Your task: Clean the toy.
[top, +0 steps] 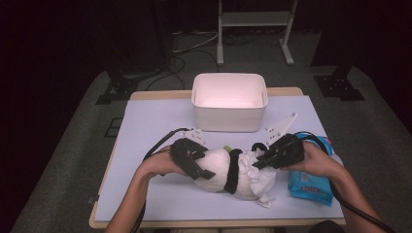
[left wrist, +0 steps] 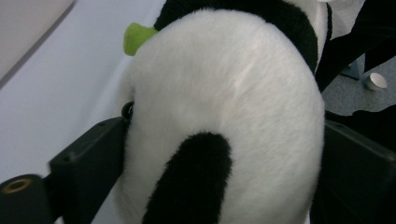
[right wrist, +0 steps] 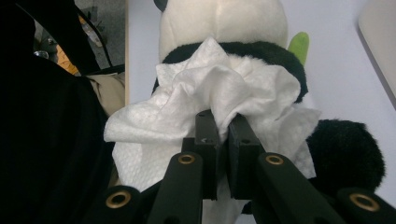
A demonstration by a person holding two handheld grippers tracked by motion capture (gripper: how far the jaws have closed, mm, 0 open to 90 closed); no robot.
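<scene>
We see a plush panda [left wrist: 224, 107] up close, set between the two black jaws of the left gripper [left wrist: 224, 172].

Its round white body takes up most of our view, with a black oval patch [left wrist: 194, 179] low on the near side and a black band [left wrist: 261, 21] across the top. A small lime-green piece [left wrist: 136, 36] sticks out at its upper left edge. One jaw rises from the lower left and the other from the lower right; both stand wide apart and lie right against the fur, and we cannot tell whether they press in. To the left we see a pale lavender table top [left wrist: 60, 88]. At far right, a grey floor with a small white cup [left wrist: 375, 81].
</scene>
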